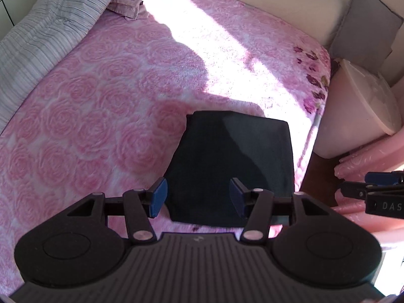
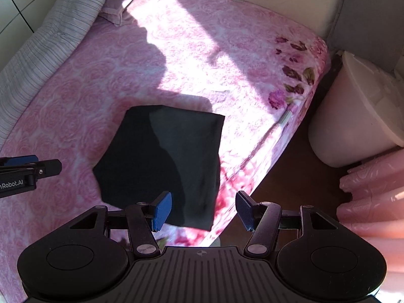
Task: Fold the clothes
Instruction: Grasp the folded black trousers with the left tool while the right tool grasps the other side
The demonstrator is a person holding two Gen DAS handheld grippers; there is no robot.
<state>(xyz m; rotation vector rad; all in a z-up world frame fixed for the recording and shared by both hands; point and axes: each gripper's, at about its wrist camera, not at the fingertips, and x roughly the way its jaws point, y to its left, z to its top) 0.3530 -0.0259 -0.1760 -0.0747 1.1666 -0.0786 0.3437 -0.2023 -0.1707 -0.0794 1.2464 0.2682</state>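
Left gripper (image 1: 198,197): jaws wide apart, nothing between the blue pads (image 1: 159,195). It hangs above the near part of the folded dark garment (image 1: 227,161); whether the pads touch the cloth cannot be told from this view. In the right wrist view the same tool shows only as a black finger and blue pad at the left edge (image 2: 30,166), over the bedspread just left of the garment.

Right gripper (image 2: 203,210): jaws also spread wide, empty. Its left pad (image 2: 161,210) sits over the garment's near edge; its right pad (image 2: 246,210) is out past the bed edge, over dark floor. Contact with the cloth not discernible.

Garment: dark, folded into a compact, roughly rectangular packet, lying flat on the pink rose-pattern bedspread (image 2: 75,96) near the bed's right-hand edge. A band of sunlight (image 1: 202,38) crosses the bedspread beyond it and catches the garment's far right part.

Surroundings: grey striped quilt (image 1: 45,25) bunched along the far left of the bed; a white lidded bin (image 2: 353,116) on the floor beside the bed.
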